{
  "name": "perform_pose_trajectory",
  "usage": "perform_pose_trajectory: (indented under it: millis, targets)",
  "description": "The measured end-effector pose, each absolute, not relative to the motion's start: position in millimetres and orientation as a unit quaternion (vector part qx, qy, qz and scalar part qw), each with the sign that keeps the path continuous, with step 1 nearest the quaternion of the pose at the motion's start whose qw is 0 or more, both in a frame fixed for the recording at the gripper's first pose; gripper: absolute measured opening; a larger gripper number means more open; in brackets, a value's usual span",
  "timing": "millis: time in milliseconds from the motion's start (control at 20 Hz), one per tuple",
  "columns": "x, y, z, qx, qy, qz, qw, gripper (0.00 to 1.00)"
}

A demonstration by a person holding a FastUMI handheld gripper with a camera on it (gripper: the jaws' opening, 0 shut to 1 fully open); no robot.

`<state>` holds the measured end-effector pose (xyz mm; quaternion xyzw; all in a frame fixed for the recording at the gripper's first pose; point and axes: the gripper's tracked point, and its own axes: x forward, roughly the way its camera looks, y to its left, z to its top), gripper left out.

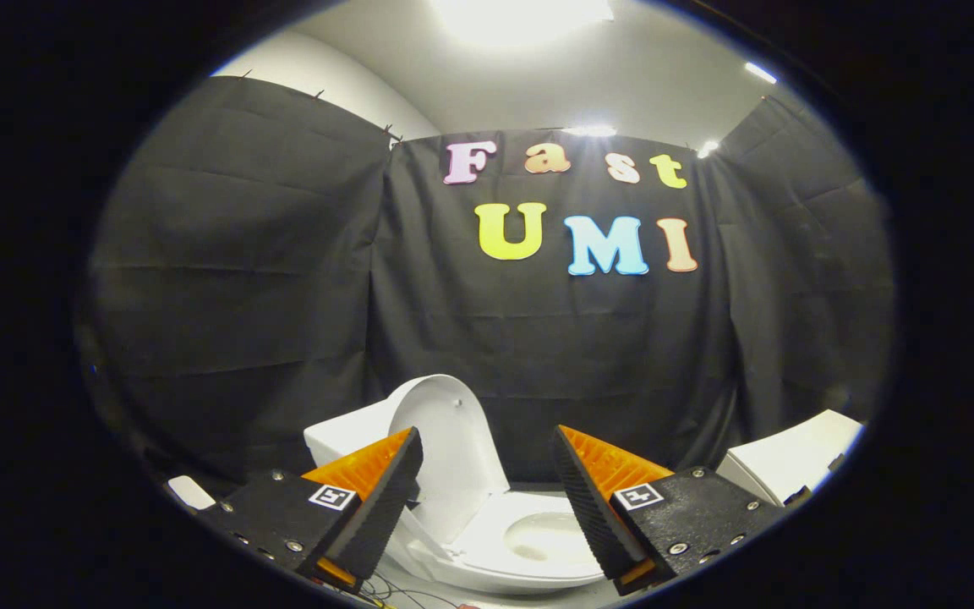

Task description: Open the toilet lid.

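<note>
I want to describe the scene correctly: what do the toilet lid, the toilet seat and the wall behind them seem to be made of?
Toilet lid, raised between the open, empty fingers of the gripper: probably hard white plastic, smooth and slightly glossy. Toilet seat: seemingly the same smooth white plastic; the bowl inside shines like glazed ceramic. Wall: black matte cloth, with visible folds and creases.

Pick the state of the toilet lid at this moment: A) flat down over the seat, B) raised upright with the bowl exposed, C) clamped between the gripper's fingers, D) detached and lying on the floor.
B: the toilet lid stands raised toward the tank, leaving the bowl exposed, while the gripper is open and holds nothing.
</note>
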<state>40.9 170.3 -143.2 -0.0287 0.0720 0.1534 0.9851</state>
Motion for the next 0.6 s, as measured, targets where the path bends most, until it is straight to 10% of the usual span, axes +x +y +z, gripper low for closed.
perform_pose_trajectory:
  millis: [600]
  targets:
    - [68.4,3.2,-97.0,-0.005,0.042,0.092,0.995,0.95]
